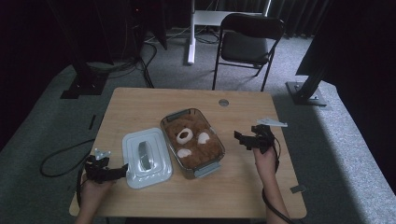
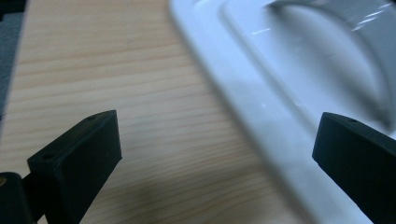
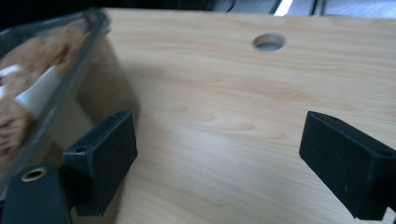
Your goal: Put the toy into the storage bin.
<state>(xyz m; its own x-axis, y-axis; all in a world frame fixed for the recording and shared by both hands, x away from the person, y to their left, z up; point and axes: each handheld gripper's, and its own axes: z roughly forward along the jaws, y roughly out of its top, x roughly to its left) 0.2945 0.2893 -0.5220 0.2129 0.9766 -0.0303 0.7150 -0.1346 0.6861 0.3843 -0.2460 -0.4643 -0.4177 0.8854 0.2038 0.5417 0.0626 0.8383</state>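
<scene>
Room: dark, grey carpet, a folding chair (image 1: pixel 250 44) beyond the counter (image 1: pixel 140 105).
Counter: pale wood, with a round hole (image 1: pixel 223 102) near its far edge.
Box (image 1: pixel 212 165): clear, at the counter's middle, with a brown teddy (image 1: pixel 191 137) lying inside.
Lid (image 1: pixel 146 157): white, flat on the counter, touching the box's left side.
Left hand-held gripper (image 1: pixel 122 170): jaws spread, nothing between the pads, tips at the lid's left edge.
Right hand-held gripper (image 1: pixel 239 137): jaws spread wide and empty, just right of the box, pointing at it.
</scene>
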